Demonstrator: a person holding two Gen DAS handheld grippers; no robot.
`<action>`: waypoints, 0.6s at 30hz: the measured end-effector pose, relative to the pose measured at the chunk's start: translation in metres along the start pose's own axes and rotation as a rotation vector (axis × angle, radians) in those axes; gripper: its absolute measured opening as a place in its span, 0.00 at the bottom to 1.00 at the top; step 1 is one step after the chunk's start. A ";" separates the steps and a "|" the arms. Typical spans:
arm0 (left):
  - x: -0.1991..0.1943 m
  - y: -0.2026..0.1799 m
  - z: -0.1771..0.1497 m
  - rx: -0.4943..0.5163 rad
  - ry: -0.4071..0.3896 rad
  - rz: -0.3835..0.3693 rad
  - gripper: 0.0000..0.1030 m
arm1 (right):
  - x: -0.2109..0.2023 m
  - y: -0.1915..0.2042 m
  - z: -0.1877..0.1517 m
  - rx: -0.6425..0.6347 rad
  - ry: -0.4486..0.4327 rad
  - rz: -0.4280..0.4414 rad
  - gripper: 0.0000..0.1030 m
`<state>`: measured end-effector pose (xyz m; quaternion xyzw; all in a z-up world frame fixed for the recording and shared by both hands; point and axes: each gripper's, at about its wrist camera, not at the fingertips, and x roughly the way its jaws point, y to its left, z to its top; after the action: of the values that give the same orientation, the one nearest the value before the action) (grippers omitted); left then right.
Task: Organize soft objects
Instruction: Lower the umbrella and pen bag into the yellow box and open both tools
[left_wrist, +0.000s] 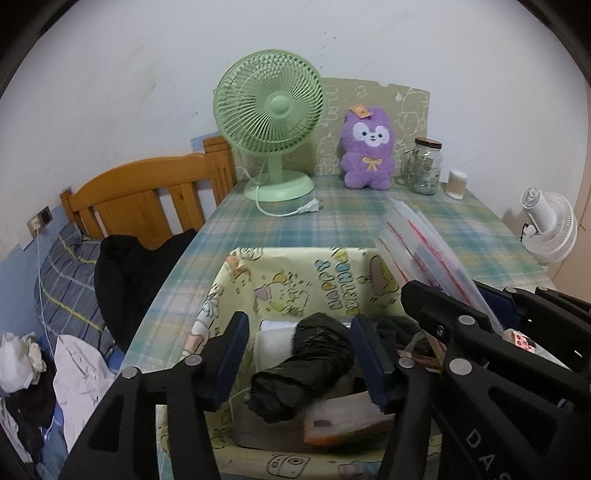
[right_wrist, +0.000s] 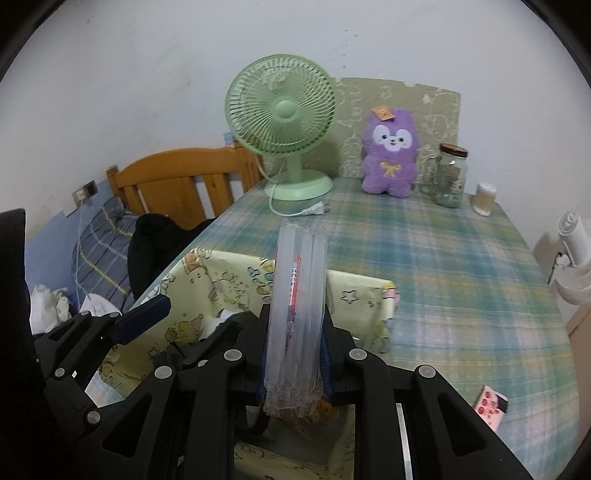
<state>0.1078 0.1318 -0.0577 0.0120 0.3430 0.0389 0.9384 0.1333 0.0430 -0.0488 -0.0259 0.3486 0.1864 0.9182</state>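
Right gripper (right_wrist: 295, 347) clenched on clear packet (right_wrist: 297, 291), centre frame | left gripper (left_wrist: 299, 354) released over black bundle (left_wrist: 303, 369) in box (left_wrist: 295, 273) | risk: slick packet slips out.

Plaid table (right_wrist: 443, 266) with fan (right_wrist: 284, 122), plush (right_wrist: 389, 147), jar (right_wrist: 450, 177)

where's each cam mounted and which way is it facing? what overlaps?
Left wrist: on the left gripper, open over the yellow box, facing the wall; the right gripper shows at right.
Right wrist: on the right gripper, shut on a clear packet, facing the wall; the left gripper shows at left.
Shared: fan, purple plush, jar, plaid table.
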 end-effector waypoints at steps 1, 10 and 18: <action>0.001 0.002 -0.001 -0.004 0.006 0.002 0.62 | 0.002 0.001 0.000 -0.003 0.005 0.013 0.24; 0.002 0.010 -0.006 -0.024 0.025 0.038 0.72 | 0.012 0.009 0.000 -0.035 0.022 0.057 0.37; -0.004 0.004 -0.005 -0.029 0.010 0.019 0.86 | 0.007 0.003 0.000 -0.011 -0.007 0.001 0.75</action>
<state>0.1010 0.1357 -0.0587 0.0013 0.3468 0.0528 0.9364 0.1373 0.0477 -0.0531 -0.0300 0.3444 0.1890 0.9191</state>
